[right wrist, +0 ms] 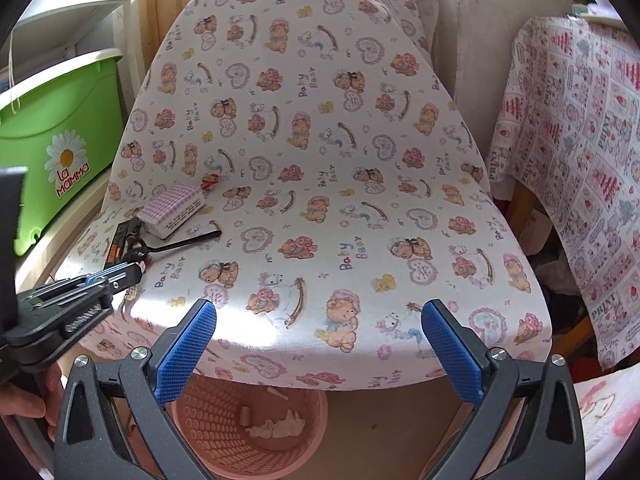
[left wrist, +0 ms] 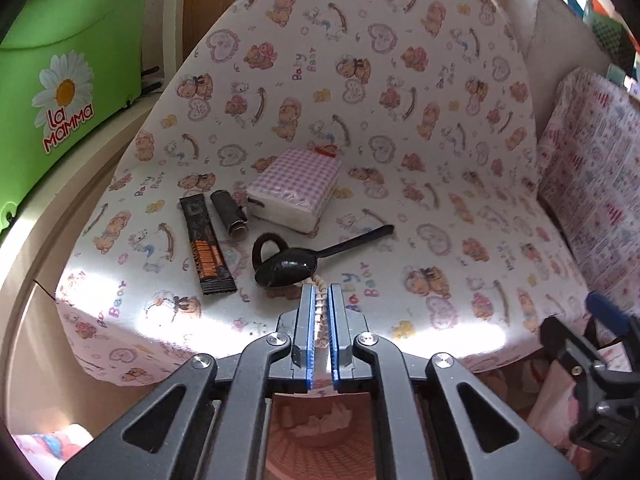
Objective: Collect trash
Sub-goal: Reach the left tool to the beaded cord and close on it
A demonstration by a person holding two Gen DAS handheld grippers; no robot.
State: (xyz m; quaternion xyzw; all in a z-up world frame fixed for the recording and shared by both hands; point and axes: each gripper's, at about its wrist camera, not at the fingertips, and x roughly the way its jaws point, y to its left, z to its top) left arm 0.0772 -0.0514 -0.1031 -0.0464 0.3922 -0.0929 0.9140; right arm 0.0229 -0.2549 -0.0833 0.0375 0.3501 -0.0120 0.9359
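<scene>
My left gripper [left wrist: 320,292] is shut on a pale ribbed scrap of trash [left wrist: 320,312] at the near edge of the cloth-covered table [left wrist: 400,140]. Just beyond its tips lie a black plastic spoon [left wrist: 296,268], a black hair tie [left wrist: 266,244], a black sachet [left wrist: 206,244], a dark lighter [left wrist: 230,212] and a lilac checked tissue pack [left wrist: 296,192]. My right gripper [right wrist: 318,316] is open and empty over the table's near edge, right of the left gripper [right wrist: 136,270]. A pink basket [right wrist: 256,432] with a few scraps stands on the floor below the edge.
A green "La Mamma" bin [left wrist: 60,92] stands on a shelf at the left. A second table with a pink printed cloth [right wrist: 580,140] is at the right. A small red-orange wrapper [right wrist: 211,181] lies behind the tissue pack.
</scene>
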